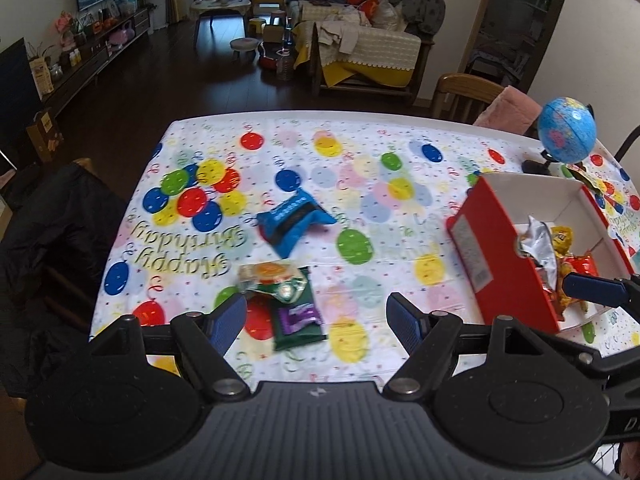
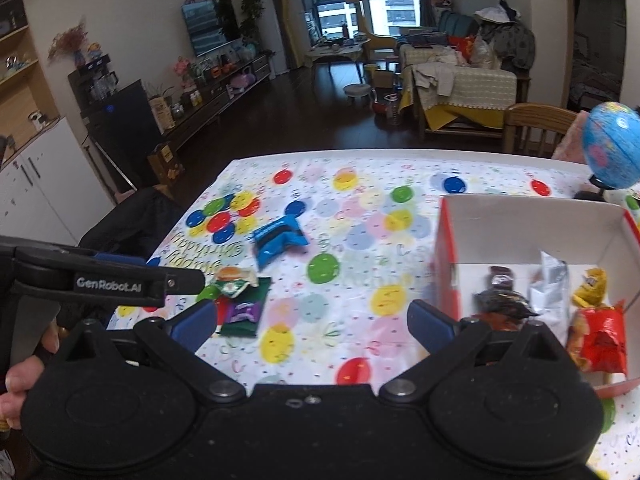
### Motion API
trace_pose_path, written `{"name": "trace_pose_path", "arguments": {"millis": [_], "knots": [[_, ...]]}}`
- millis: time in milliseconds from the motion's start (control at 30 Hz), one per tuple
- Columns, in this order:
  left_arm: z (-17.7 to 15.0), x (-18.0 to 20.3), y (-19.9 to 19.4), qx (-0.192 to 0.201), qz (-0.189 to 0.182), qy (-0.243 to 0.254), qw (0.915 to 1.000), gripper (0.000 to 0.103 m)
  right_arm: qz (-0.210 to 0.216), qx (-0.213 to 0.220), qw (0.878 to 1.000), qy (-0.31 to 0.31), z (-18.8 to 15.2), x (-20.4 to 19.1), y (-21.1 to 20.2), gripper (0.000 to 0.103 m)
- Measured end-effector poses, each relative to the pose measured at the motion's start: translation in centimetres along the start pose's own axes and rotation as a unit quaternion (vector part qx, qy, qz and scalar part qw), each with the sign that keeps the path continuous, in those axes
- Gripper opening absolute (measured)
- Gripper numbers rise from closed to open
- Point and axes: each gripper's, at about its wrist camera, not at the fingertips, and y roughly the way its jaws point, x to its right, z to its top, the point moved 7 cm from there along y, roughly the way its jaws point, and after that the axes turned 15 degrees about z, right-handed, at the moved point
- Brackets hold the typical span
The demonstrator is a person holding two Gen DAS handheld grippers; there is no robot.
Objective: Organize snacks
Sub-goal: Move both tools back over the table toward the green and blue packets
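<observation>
On the left side of the table [image 1: 400, 128], over a cloth full of balloons, lie three snacks. A small burger candy pack [image 1: 268, 274] sits on the top corner of a dark green packet [image 1: 298, 316] with a purple label. A little further back lies a blue packet [image 1: 294, 220], apart from the other two.

The left gripper [image 1: 316, 316] hangs over the table close to the green packet. Its jaws are spread wide and hold nothing. The green packet lies between its blue fingers [image 1: 230, 320], nearer the left one.

In the middle, the right gripper [image 2: 314, 326] also hangs over the cloth. Its jaws are wide apart and empty too.

On the right stands a red box [image 2: 446, 240] with white inside walls. In it are a silver bag [image 2: 554, 292], a yellow bag [image 2: 592, 284], a red bag [image 2: 600, 340] and a dark wrapper [image 2: 504, 304], all close together. Behind the box, at the far right, stands a blue globe [image 1: 566, 130].
</observation>
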Motion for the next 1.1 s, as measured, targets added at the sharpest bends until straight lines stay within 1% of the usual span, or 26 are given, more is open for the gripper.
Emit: {"name": "trace_pose_path", "arguments": {"millis": [200, 267, 300, 367, 500, 600, 700, 933, 1100], "knots": [[0.1, -2.2, 1.9, -0.012, 0.008, -0.007, 0.9999, 0.077, 0.004, -0.013, 1.0, -0.012, 0.1, -1.7, 2.5, 0.101], [0.0, -2.8, 2.8, -0.018, 0.011, -0.003, 0.9998, 0.077, 0.005, -0.019, 1.0, -0.017, 0.1, -2.0, 3.4, 0.099], [-0.1, -3.1, 3.4, -0.024, 0.011, -0.001, 0.9996, 0.077, 0.008, -0.023, 1.0, -0.019, 0.0, -2.2, 3.9, 0.097], [-0.2, -3.6, 4.5, -0.041, 0.006, -0.001, 0.9992, 0.077, 0.015, -0.032, 0.999, -0.025, -0.1, -2.5, 4.9, 0.097], [-0.4, -4.4, 6.6, -0.061, 0.006, -0.002, 0.9981, 0.077, 0.03, -0.056, 0.997, -0.041, -0.7, -2.9, 6.9, 0.093], [-0.4, -4.2, 7.7, -0.071, 0.002, 0.004, 0.9975, 0.077, 0.037, -0.077, 0.995, -0.054, -1.2, -3.1, 8.6, 0.088], [-0.1, -3.6, 8.7, -0.077, -0.003, 0.013, 0.997, 0.077, 0.053, -0.094, 0.992, -0.063, -1.5, -3.3, 10.1, 0.082], [1.1, -1.7, 11.2, -0.088, -0.005, 0.053, 0.9947, 0.077, 0.08, -0.129, 0.986, -0.075, -1.4, -3.1, 13.2, 0.066], [2.1, -1.1, 13.1, -0.106, -0.005, 0.059, 0.9927, 0.077, 0.095, -0.142, 0.982, -0.083, -1.1, -3.2, 14.9, 0.063]]}}
